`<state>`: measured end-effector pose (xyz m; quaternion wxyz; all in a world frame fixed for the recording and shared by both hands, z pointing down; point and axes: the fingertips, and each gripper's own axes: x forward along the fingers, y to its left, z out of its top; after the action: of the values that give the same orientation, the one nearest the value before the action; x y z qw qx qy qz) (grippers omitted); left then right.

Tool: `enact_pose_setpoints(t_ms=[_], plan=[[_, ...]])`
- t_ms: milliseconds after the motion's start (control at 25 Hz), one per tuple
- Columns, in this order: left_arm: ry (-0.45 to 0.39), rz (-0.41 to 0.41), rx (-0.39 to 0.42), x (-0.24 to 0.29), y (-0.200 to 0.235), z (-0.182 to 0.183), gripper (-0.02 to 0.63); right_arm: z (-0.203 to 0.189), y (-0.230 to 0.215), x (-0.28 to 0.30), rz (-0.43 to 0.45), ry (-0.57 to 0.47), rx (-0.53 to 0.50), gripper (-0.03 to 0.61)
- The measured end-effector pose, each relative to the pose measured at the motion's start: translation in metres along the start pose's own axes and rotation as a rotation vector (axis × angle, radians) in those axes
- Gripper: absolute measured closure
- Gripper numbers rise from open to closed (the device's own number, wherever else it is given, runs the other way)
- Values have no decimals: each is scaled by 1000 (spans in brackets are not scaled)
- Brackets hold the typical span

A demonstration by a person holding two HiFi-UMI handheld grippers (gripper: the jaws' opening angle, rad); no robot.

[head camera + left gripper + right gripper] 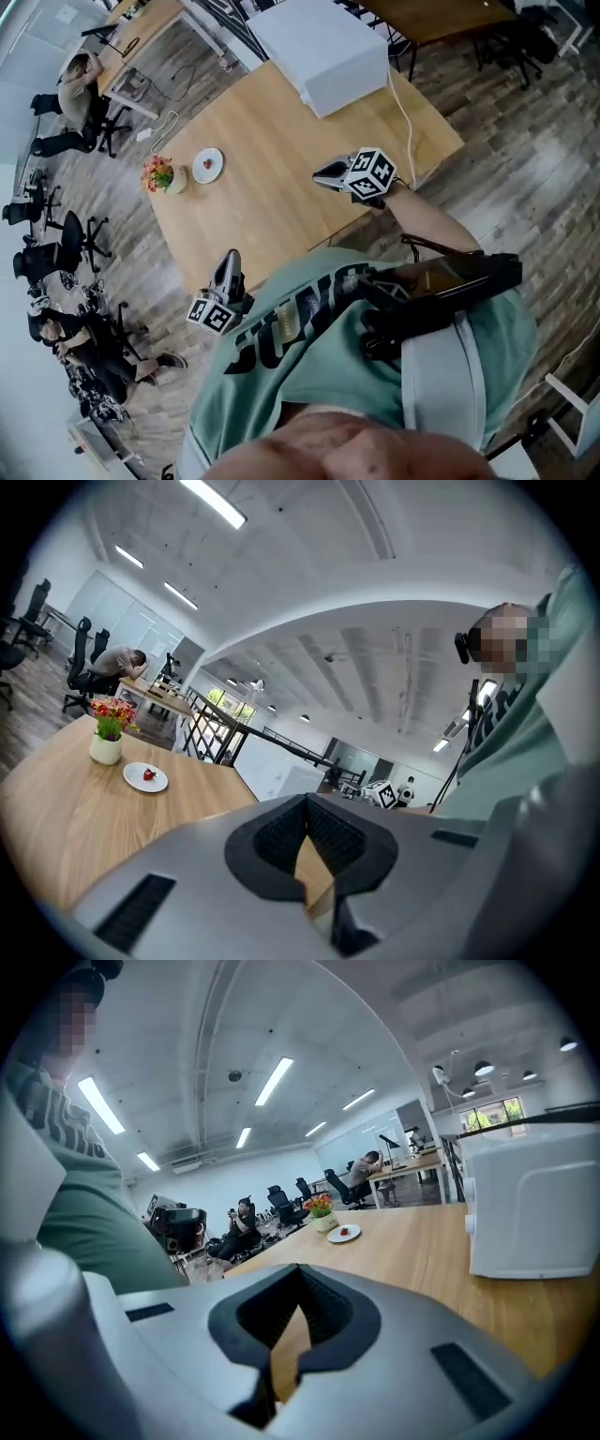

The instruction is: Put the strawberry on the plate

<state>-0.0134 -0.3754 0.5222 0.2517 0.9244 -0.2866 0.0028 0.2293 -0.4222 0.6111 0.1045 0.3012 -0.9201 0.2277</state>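
A red strawberry [206, 165] lies on a small white plate [217, 157] at the far left of the wooden table [281, 150]. In the left gripper view the strawberry [148, 774] and plate [160, 782] sit far off to the left. In the right gripper view the strawberry [345, 1231] rests on the plate [352, 1235] at mid distance. My left gripper [228, 257] hovers at the table's near edge, shut and empty [307, 800]. My right gripper [320, 173] is over the table's right part, shut with nothing in it [298, 1268].
A white pot of flowers [161, 175] stands just left of the plate. A large white box [323, 47] with a cable occupies the table's far end. Office chairs, desks and seated people [80, 84] surround the table on the left.
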Motion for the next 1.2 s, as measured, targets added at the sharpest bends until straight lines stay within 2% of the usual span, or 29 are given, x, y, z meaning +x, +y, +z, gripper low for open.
enact_pose_setpoints(t_ms=[200,480,680,840,1000,1200], plan=[[30,35,18,-19,-13,-7,609,-23,21,2,41,-21,40,570],[22,-24,24,-61,-7,-17,609,-28,75,25,36,0,10,571],[-16,-71,16,-138,15,-26,609,-40,135,47,-48,19,30,570],[-30,-58,9,-226,51,-27,609,-56,212,95,-48,32,54,570],[-64,-43,-72,-287,89,-34,609,-55,267,135,-48,108,25,569],[-86,-110,-94,-297,89,-48,609,-53,294,138,-72,170,-27,570]])
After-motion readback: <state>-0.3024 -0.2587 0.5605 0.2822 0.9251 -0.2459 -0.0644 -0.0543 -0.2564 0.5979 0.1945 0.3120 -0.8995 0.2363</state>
